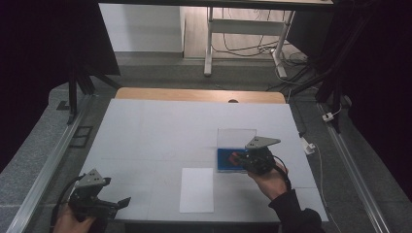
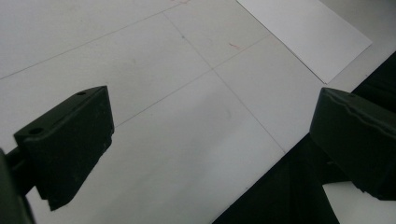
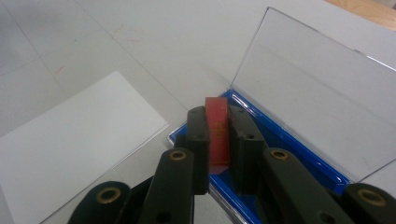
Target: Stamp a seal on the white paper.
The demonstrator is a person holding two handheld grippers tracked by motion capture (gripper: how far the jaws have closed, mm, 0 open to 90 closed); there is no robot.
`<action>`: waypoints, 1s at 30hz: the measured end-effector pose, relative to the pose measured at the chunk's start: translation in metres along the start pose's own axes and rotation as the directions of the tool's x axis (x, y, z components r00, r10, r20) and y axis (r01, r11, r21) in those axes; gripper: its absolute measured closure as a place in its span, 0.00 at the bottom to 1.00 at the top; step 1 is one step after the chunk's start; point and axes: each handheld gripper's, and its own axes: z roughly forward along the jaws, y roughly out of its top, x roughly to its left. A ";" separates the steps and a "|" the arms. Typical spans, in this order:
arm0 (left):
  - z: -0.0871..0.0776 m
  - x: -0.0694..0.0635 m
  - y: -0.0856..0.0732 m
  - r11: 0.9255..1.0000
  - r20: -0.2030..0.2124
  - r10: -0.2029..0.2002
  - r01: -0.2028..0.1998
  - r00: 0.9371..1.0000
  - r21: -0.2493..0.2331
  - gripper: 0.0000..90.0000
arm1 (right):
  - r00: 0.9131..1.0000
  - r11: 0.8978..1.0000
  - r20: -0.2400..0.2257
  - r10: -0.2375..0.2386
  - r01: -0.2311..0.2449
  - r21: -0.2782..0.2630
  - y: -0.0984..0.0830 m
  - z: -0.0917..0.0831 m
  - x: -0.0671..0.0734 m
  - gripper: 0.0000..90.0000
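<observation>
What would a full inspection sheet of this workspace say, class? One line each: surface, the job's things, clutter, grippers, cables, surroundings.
Surface: white table top with faint grid lines.
Job's things: blue case, its clear lid raised; red block over the case; white sheet lying flat near the front edge.
Clutter: nothing seen.
Grippers: right gripper clamps the red block; left gripper open, holding nothing, near the front left corner.
Cables: loose cables on the floor under the far desk.
Surroundings: metal rails on both sides; dark room.
</observation>
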 end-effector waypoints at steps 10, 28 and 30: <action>0.000 0.000 0.000 1.000 0.004 -0.003 0.003 1.000 -0.003 0.01 | 1.000 1.000 -0.024 -0.013 0.013 -0.003 0.002 0.003 0.007 0.89; -0.001 0.000 -0.001 1.000 0.001 0.001 -0.001 1.000 -0.011 0.01 | 0.993 0.998 -0.102 -0.059 0.062 0.022 0.007 0.016 0.029 0.89; -0.001 0.000 -0.001 1.000 0.003 0.002 -0.001 1.000 -0.011 0.01 | 0.992 0.997 -0.110 -0.066 0.068 0.021 0.007 0.017 0.032 0.89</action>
